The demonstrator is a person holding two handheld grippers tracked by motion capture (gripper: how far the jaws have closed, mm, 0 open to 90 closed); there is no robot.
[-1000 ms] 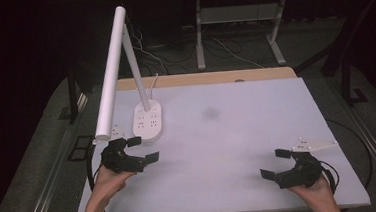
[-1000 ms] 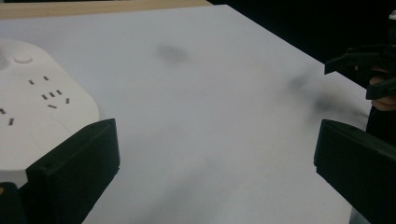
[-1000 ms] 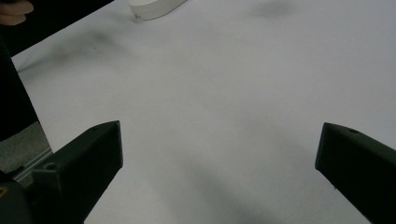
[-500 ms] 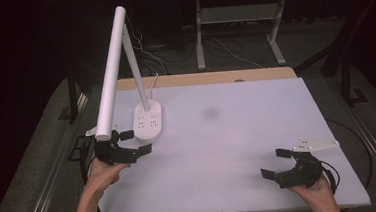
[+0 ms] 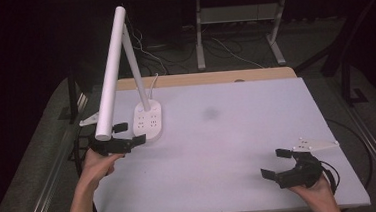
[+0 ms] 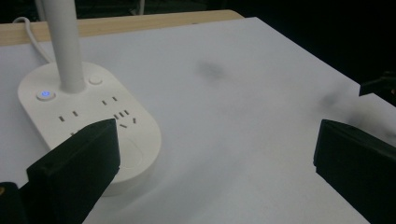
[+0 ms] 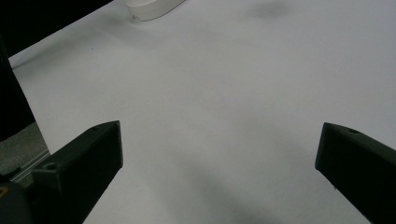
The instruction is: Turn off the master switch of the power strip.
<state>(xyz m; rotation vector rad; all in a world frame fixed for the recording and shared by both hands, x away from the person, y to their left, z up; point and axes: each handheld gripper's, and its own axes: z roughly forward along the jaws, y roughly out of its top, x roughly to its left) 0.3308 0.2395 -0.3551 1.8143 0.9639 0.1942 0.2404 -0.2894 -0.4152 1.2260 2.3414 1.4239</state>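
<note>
Left gripper is sitting at the table's left side, jaws spread wide apart, gripping nothing, tips pointing right and just beside the lamp base. In the left gripper view the near jaw is lying right at the base's front edge, looking like it is touching or almost touching it, cannot tell which; the far jaw is standing well off over bare table. The base is an oval white block with socket slots on top, a lit blue button and a plain round button flanking the pole, and it is standing flat near the table's back left corner. The pole is rising from the base and the long white lamp head is slanting down toward the front, its lower end hanging just above the left gripper. A white cord is running from the base toward the back edge. Right gripper is resting near the front right corner, well apart from the lamp, jaws also wide apart and holding nothing, pointing left. In the right gripper view both jaws are framing bare table, with the base's edge showing far off at the top. A faint dark smudge is marking the table's middle.
</note>
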